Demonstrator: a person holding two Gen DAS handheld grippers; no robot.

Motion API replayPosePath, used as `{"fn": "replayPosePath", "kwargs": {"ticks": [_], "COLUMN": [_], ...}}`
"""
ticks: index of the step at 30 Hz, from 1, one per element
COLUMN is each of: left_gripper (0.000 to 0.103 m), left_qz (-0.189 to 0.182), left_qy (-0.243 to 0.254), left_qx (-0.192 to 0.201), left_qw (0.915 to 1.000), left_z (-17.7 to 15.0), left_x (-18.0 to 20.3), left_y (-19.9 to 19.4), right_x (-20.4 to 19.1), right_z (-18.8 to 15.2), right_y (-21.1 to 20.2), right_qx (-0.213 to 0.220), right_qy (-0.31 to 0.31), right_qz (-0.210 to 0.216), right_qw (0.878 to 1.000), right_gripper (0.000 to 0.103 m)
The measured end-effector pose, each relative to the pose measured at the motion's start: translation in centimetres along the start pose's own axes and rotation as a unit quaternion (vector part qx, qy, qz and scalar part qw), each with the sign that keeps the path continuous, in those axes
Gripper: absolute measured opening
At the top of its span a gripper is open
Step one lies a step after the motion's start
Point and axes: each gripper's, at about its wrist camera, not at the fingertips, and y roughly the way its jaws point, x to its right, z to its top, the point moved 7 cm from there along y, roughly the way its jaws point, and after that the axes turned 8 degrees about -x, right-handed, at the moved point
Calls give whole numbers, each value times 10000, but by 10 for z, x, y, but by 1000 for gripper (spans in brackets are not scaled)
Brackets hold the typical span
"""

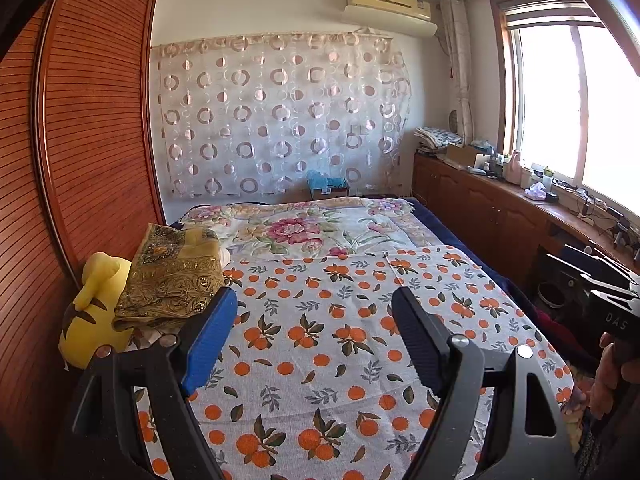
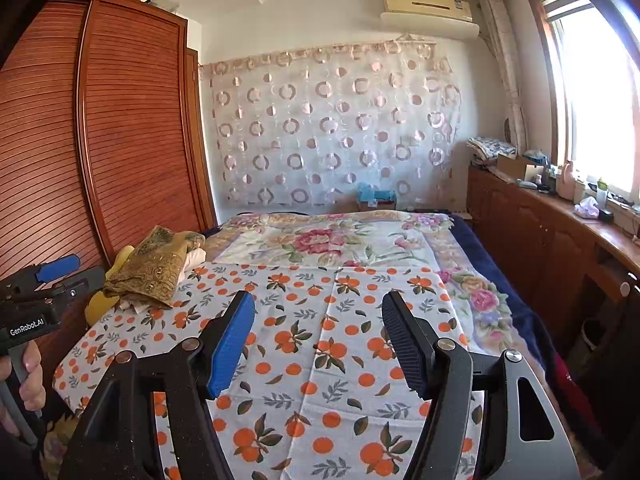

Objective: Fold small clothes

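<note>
A white cloth printed with oranges [image 1: 320, 340] lies spread flat on the bed; it also shows in the right wrist view [image 2: 328, 340]. A folded gold patterned cloth [image 1: 172, 280] sits at the bed's left edge, also in the right wrist view [image 2: 156, 276]. My left gripper [image 1: 316, 304] is open and empty above the orange cloth; its body appears at the left of the right wrist view [image 2: 44, 288]. My right gripper [image 2: 320, 308] is open and empty above the same cloth; its body shows at the right of the left wrist view [image 1: 612, 312].
A yellow plush toy [image 1: 92, 312] lies beside the gold cloth. A floral blanket [image 1: 312, 232] covers the far bed. A wooden wardrobe [image 1: 80, 140] stands left; a cluttered wooden cabinet [image 1: 500, 200] runs under the window on the right.
</note>
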Motion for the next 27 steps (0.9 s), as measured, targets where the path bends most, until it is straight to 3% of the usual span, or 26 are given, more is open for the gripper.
{"fn": "replayPosePath", "kwargs": {"ticks": [27], "left_gripper": [80], "left_qz": [21], "left_qy": [0], "left_qx": [83], "left_qw": [10000], "left_z": [0], "left_x": [1], "left_y": [-4], "right_x": [12], "right_z": [1], "right_y": [0], "right_qx": [73], "right_qy": [-58], "right_qz": [24], "right_qw": [10000], "right_gripper": [68]}}
